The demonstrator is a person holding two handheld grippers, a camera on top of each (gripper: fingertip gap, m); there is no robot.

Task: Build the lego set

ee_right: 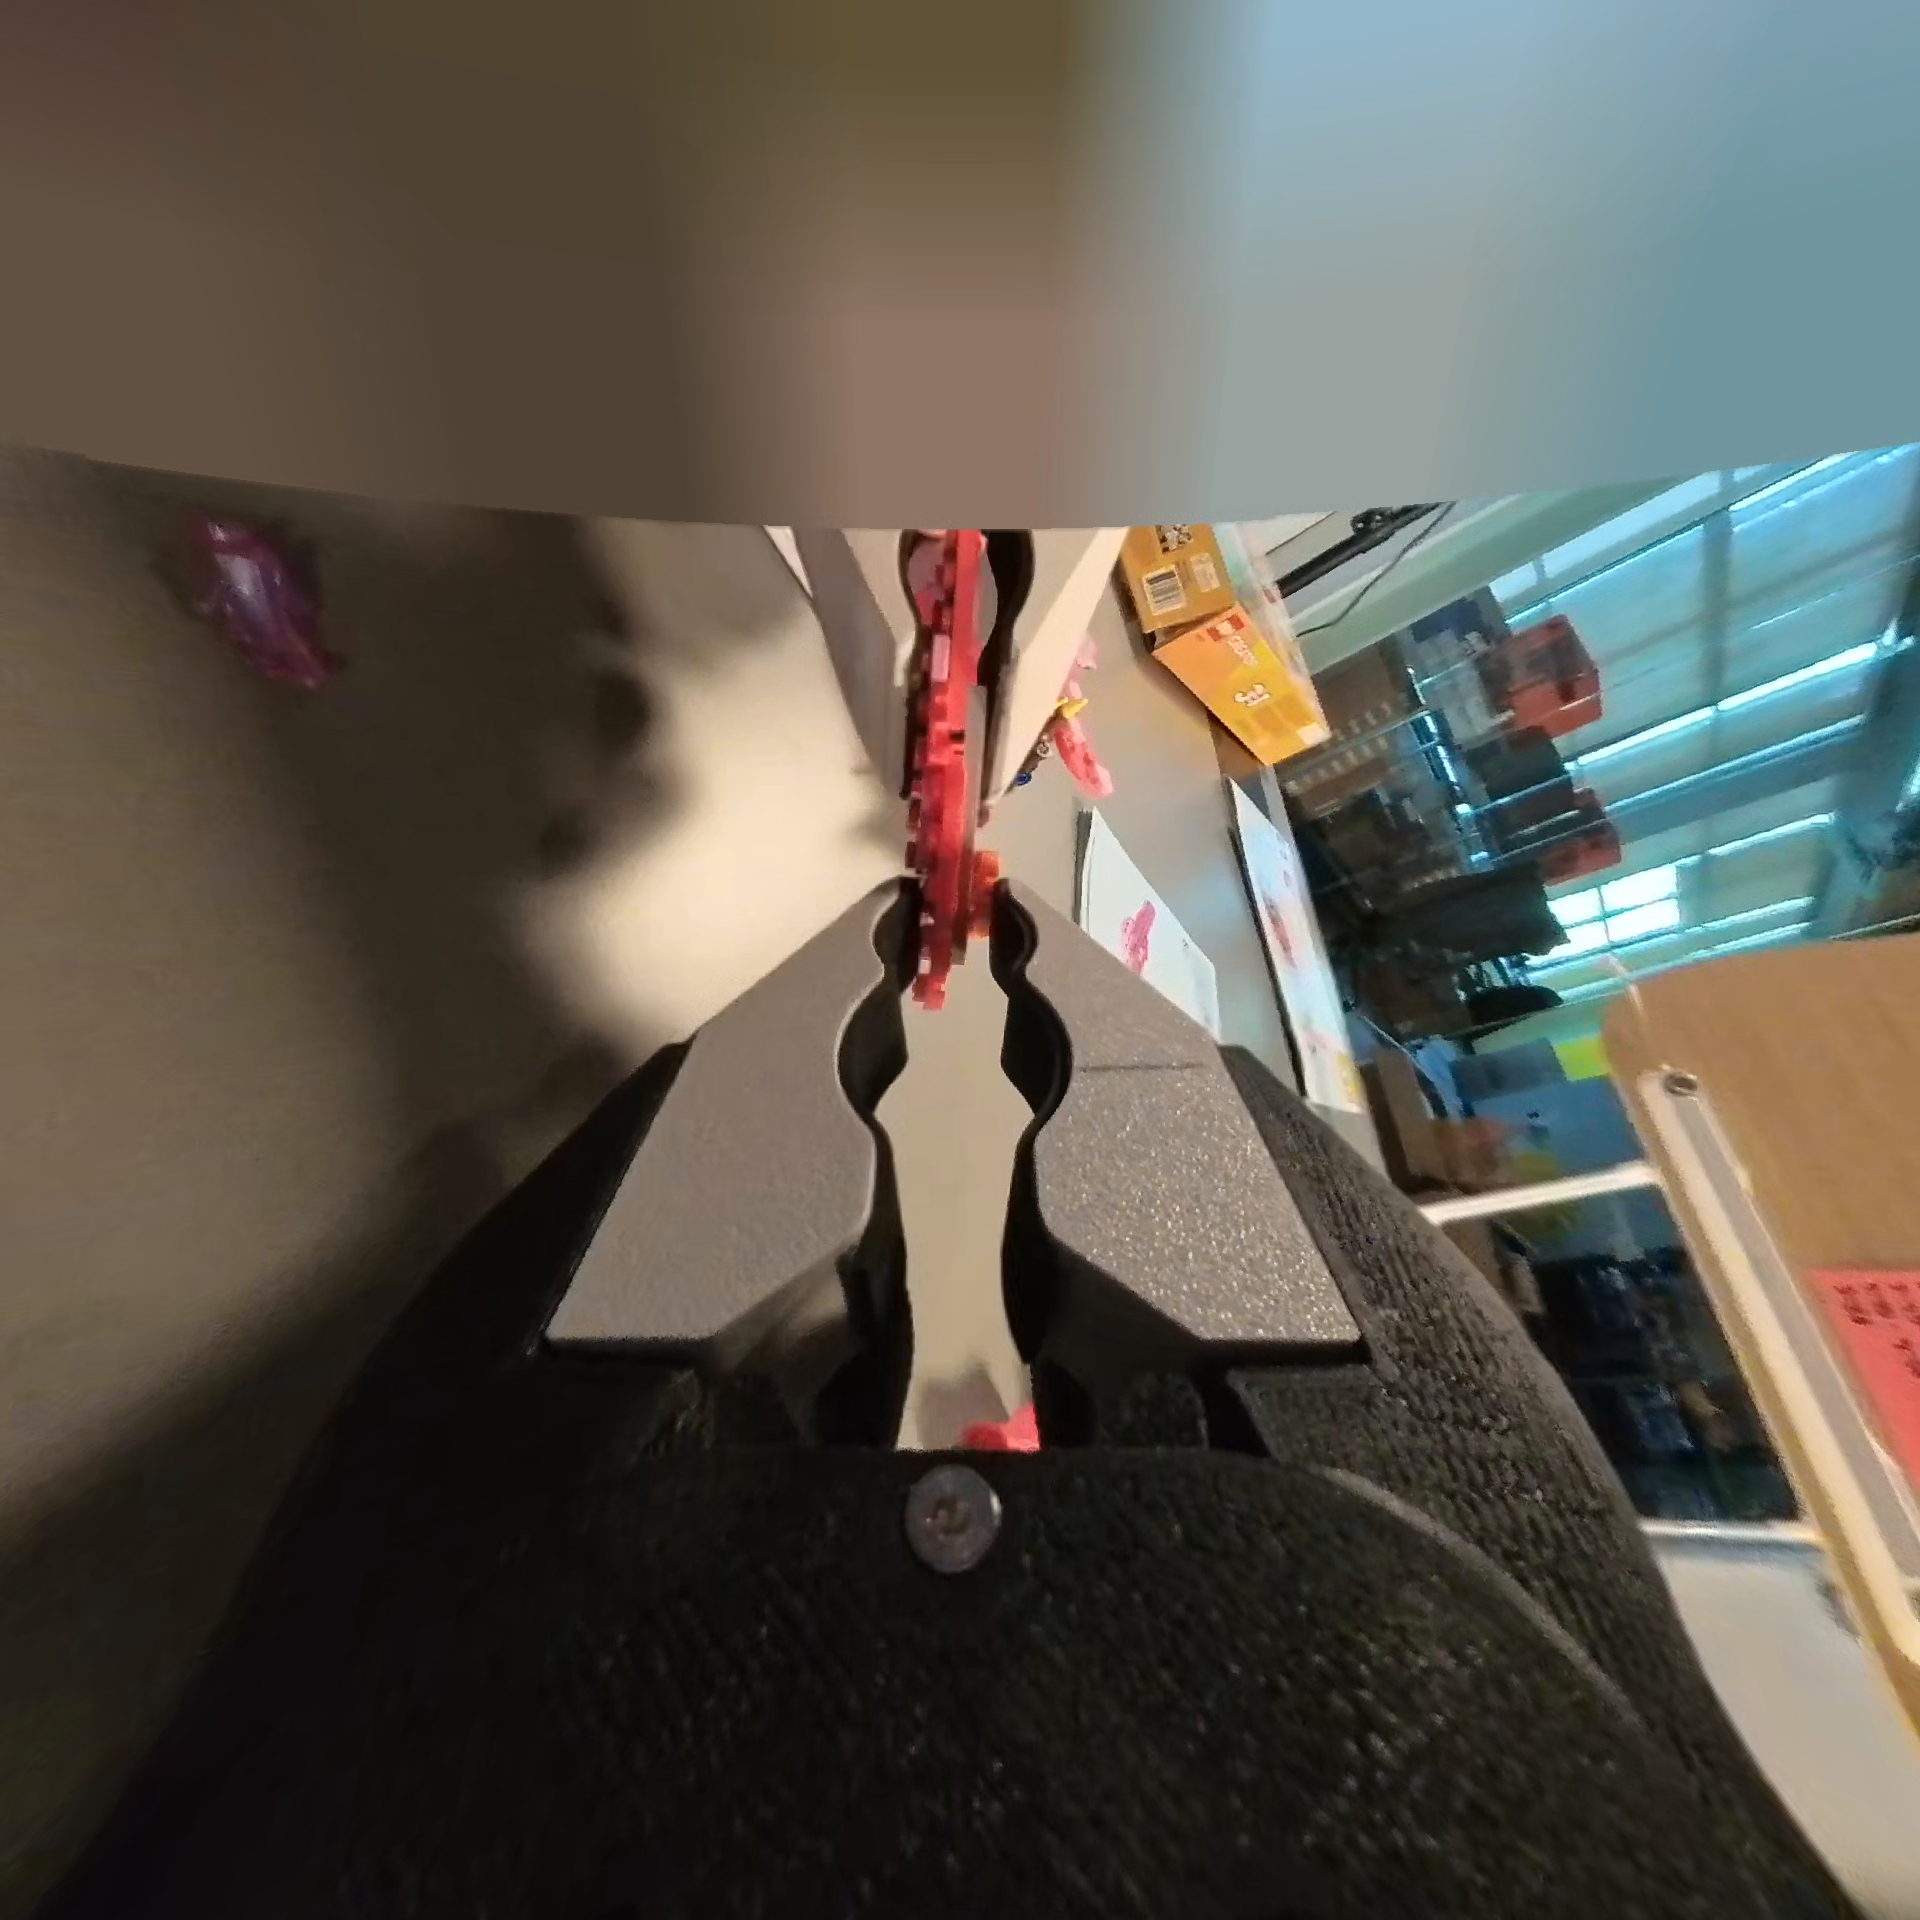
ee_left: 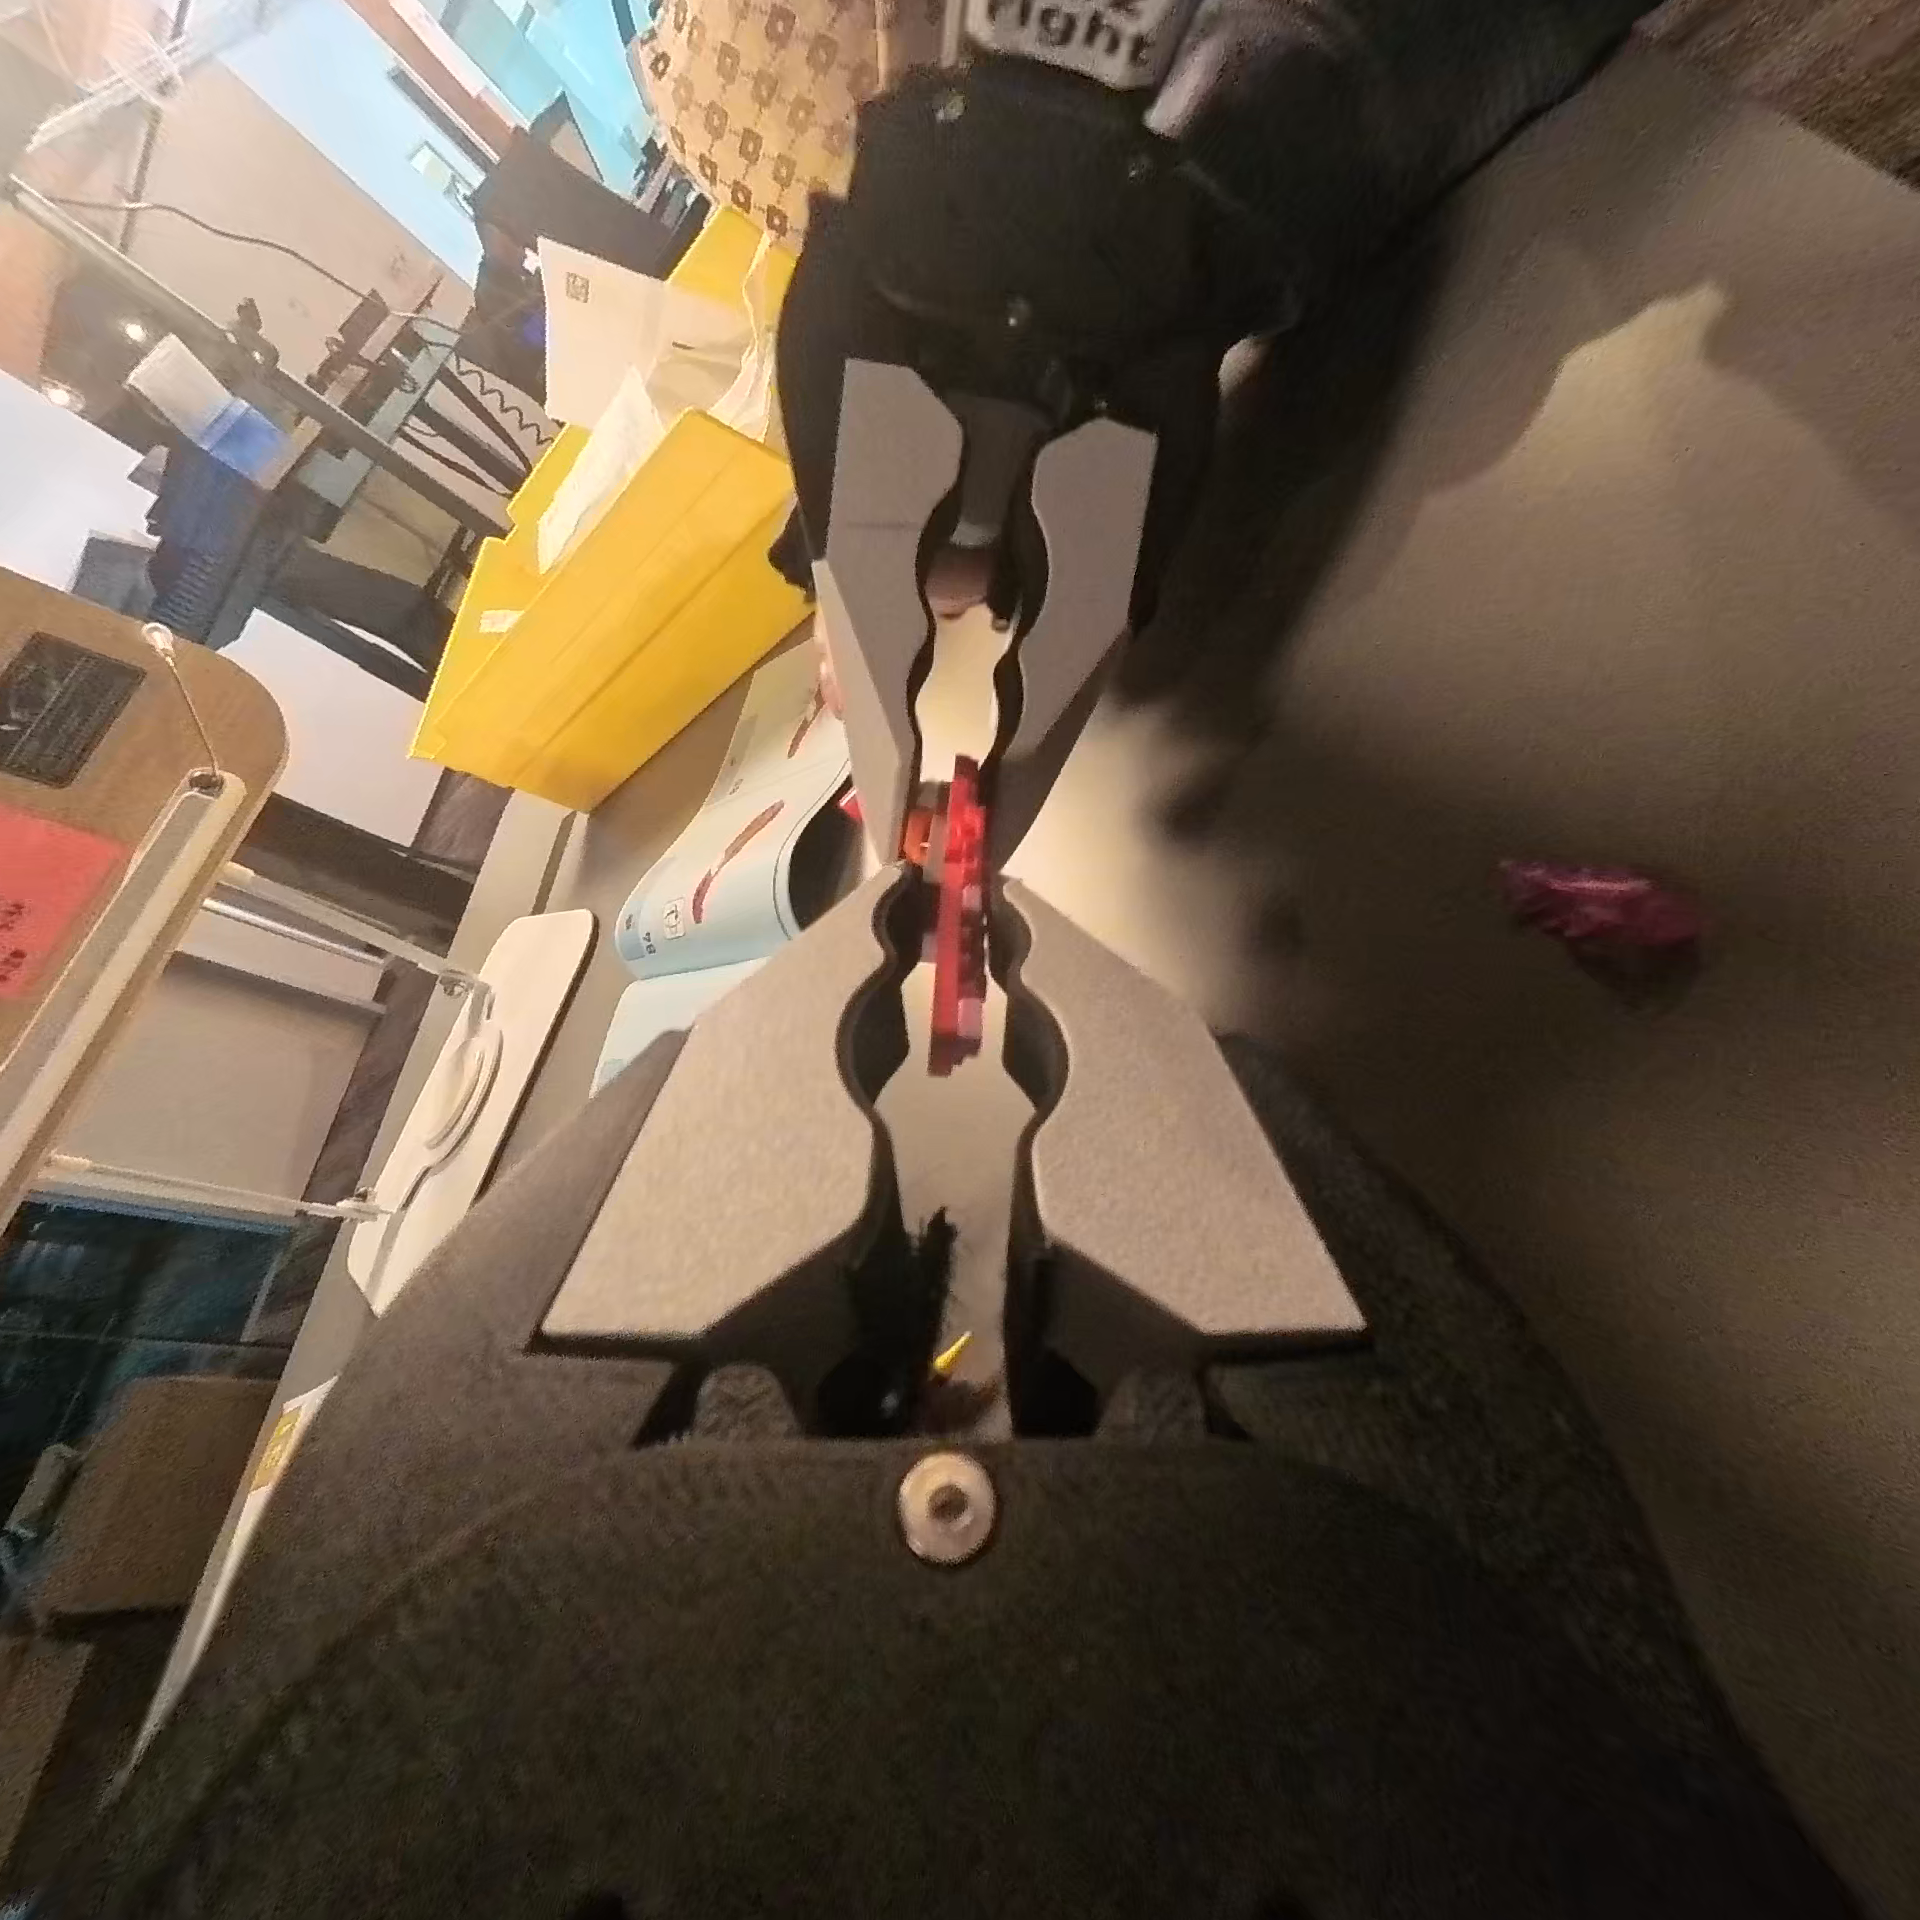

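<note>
Spanning the gap between the two opposed grippers, a flat red brick assembly (ee_left: 958,914) is held edge-on, one end in each set of jaws. It is built of small studded plates in red with some pink, and a round orange-red piece (ee_right: 982,873) sits on one face near the right gripper's tips.

The left gripper (ee_left: 948,894) is narrowed onto its end of the assembly, with the wavy inner faces of its fingers (ee_left: 769,1060) bearing on both flat sides. The right gripper (ee_right: 956,899) grips the opposite end in the same way; its fingers (ee_right: 1122,1060) close on the plate and the round piece. Judged from the layout, clamping the broad faces keeps the thin plate from twisting, and a two-ended hold steadies it clear of the table.

Directly ahead of the left gripper stands the right one, tip to tip. Off to the left gripper's right, a crumpled purple wrapper (ee_left: 1600,920) lies on the grey table (ee_left: 1558,623), well apart from both. To its left are a pale blue printed box (ee_left: 727,914) and yellow bins (ee_left: 623,623). To the right gripper's right lie loose pink bricks (ee_right: 1081,748), printed sheets (ee_right: 1143,935) and yellow cartons (ee_right: 1236,675).
</note>
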